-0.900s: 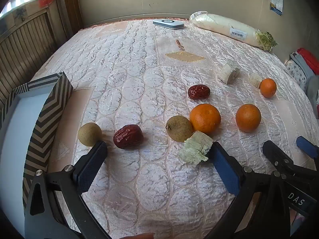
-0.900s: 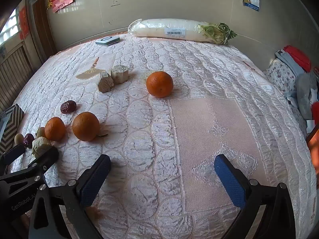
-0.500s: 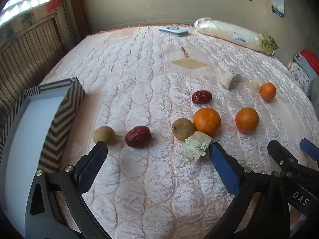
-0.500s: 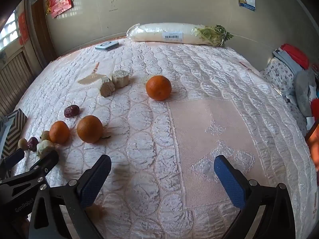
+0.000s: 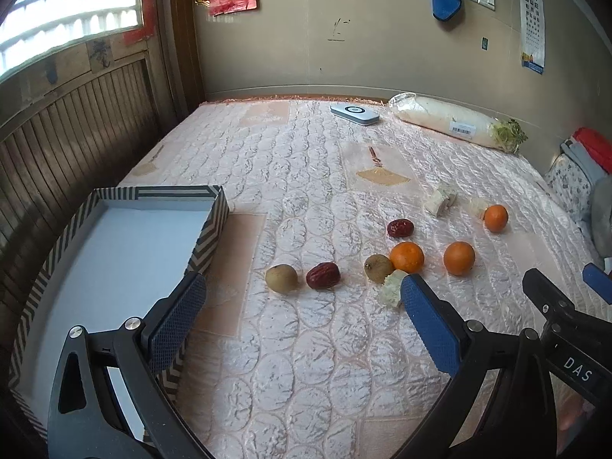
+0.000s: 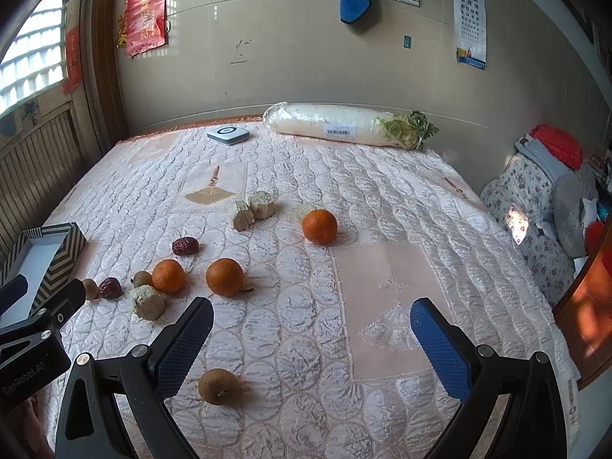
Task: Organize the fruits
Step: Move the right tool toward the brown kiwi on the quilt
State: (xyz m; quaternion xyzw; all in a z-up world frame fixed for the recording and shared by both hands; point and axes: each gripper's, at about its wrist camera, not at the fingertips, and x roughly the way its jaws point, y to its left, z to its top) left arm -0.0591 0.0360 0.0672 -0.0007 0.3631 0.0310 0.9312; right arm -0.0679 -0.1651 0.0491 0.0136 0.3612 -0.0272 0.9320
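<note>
Both tools hang above the bed point(image 5: 313, 176), tilted down toward its quilted pink cover. The left hand-held gripper point(image 5: 302, 306) has its jaws spread wide, nothing between the blue pads but cover. The right hand-held gripper point(image 6: 313, 329) is spread just as wide, and it holds nothing either.

Now the fruit, all lying loose on the bed. In the left wrist view, a small brown fruit point(image 5: 281, 277) sits just beside a red date point(image 5: 323, 275), the two close but apart. To their right, a second brown fruit point(image 5: 378, 267) is right up against an orange point(image 5: 407, 256), with a pale cut vegetable piece point(image 5: 391, 288) just in front of them, partly behind the left gripper's right pad. Another orange point(image 5: 459, 258) lies a little further right. Behind these, a second red date point(image 5: 400, 228), and far right a smaller orange point(image 5: 496, 218) next to more pale pieces point(image 5: 440, 199).

In the right wrist view, one brown fruit point(image 6: 218, 386) lies by itself near the right gripper's left finger, close to the camera and well apart from the rest.

The striped box point(image 5: 208, 229) sits at the left edge of the bed, open, its white floor bare. No fruit is in it.

At the far end of the bed lie a long wrapped white radish point(image 6: 336, 126) and a flat white device point(image 6: 228, 134).
</note>
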